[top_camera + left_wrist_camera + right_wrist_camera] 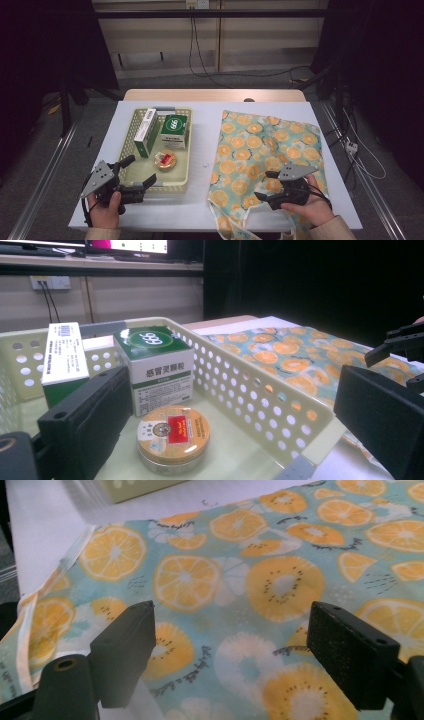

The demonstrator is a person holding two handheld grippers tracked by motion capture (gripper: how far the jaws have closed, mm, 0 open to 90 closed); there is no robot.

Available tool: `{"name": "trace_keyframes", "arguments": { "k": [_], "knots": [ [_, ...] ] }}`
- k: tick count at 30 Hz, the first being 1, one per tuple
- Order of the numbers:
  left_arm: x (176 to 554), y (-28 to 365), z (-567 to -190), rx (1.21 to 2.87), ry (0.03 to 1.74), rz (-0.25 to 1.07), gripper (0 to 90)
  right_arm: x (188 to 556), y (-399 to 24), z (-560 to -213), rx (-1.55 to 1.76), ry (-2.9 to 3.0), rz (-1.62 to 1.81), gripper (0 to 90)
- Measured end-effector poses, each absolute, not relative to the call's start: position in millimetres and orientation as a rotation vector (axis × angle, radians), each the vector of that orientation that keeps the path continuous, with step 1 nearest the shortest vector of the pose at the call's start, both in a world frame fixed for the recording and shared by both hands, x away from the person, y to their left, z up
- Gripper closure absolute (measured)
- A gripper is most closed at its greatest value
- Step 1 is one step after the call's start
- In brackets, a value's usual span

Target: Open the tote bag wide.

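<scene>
A pale yellow perforated basket (186, 150) (260, 405) on the left of the white table holds a tall green-and-white box (146, 132) (62, 360), a squarer green-topped box (174, 131) (157, 365) and a round orange tin (165, 160) (172, 437). My left gripper (138, 172) (215, 430) stands open at the basket's near left corner, one jaw inside and one over the rim. An orange-slice print cloth bag (265, 150) (250, 590) lies flat on the right. Low over its near part, my right gripper (266, 186) (235, 645) is open, nothing between its jaws.
The bag's handles (225, 225) hang over the table's front edge. A wooden strip (215, 95) runs along the table's far side, with cables (200, 60) and dark stands on the floor beyond. Bare white tabletop (202, 150) lies between basket and bag.
</scene>
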State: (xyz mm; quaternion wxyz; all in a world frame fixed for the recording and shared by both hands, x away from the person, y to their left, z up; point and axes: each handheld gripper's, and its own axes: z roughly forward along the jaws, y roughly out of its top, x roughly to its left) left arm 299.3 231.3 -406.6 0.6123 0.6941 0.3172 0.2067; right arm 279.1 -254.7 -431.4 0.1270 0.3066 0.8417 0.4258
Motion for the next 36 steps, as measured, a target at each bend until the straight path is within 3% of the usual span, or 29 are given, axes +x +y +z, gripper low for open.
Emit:
{"name": "trace_keyframes", "arguments": {
  "k": [29,36],
  "knots": [
    [301,231,-409,1.606,0.740,0.473,2.3,262,-250,-452,0.851,2.531,1.135,23.9],
    [301,230,-408,1.608,0.734,0.476,2.3,265,-253,-454,0.820,2.547,1.151,61.2]
  ]
}}
